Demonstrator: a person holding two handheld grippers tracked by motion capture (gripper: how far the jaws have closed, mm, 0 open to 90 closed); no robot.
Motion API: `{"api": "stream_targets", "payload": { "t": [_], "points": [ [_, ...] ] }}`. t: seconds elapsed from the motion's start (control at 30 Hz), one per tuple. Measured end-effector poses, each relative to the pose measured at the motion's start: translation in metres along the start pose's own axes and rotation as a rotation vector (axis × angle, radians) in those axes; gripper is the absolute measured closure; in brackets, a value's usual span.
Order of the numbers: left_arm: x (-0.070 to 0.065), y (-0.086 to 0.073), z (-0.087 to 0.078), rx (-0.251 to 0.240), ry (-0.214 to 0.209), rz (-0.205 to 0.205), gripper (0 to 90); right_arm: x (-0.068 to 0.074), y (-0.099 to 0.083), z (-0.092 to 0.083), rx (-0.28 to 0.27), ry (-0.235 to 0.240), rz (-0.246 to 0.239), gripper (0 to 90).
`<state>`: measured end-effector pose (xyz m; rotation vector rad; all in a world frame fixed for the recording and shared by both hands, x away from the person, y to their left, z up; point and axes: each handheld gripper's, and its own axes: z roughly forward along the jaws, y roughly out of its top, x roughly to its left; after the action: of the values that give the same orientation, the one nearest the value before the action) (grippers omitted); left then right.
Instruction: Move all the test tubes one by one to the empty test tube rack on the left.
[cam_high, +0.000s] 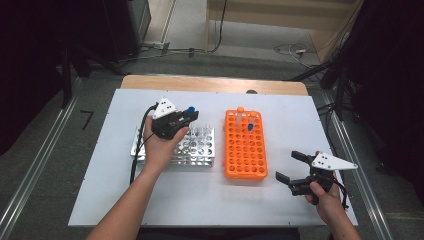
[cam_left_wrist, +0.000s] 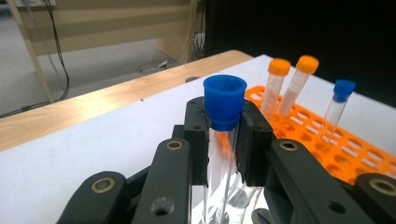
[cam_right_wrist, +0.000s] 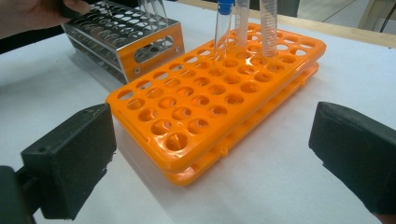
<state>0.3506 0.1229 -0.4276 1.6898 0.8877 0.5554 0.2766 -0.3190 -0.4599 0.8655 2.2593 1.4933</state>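
My left gripper (cam_high: 186, 118) is clamped on a clear test tube with a blue cap (cam_left_wrist: 224, 101). In the left gripper view both black jaws press against the tube just below the cap, one on each side, and the tube stands upright between them. Its lower end reaches down toward the metal rack (cam_high: 196, 148); I cannot tell whether the tip sits in a hole. In the high view this gripper is held over the far part of the metal rack, which stands on the white table (cam_high: 125, 200) to the left of the orange rack (cam_high: 245, 155).

My right gripper (cam_high: 288, 167) has its jaws spread wide with nothing between them. In the right gripper view the two black pads (cam_right_wrist: 70, 163) stand well apart at the left and right edges, with the near corner of the orange rack lying between and beyond them. In the high view this gripper is held above the table, near the right side of the orange rack and apart from it.

The orange rack holds three tubes at its far end: two with orange caps (cam_left_wrist: 279, 66) side by side, and one with a blue cap (cam_left_wrist: 344, 89) near them. All three stand in holes. The remaining holes visible in the orange rack are unfilled
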Motion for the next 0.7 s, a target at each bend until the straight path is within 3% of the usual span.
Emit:
{"api": "stream_targets", "payload": {
  "t": [0.27, 0.7],
  "points": [
    [-0.005, -0.005, 0.004, 0.06, 0.024, 0.029, 76.7, 0.001, 0.0, 0.001, 0.006, 0.001, -0.004, 0.0],
    [-0.011, -0.008, 0.005, 0.149, 0.035, 0.028, 74.3, 0.003, -0.001, 0.004, 0.016, 0.01, -0.01, 0.0]
  ]
}}
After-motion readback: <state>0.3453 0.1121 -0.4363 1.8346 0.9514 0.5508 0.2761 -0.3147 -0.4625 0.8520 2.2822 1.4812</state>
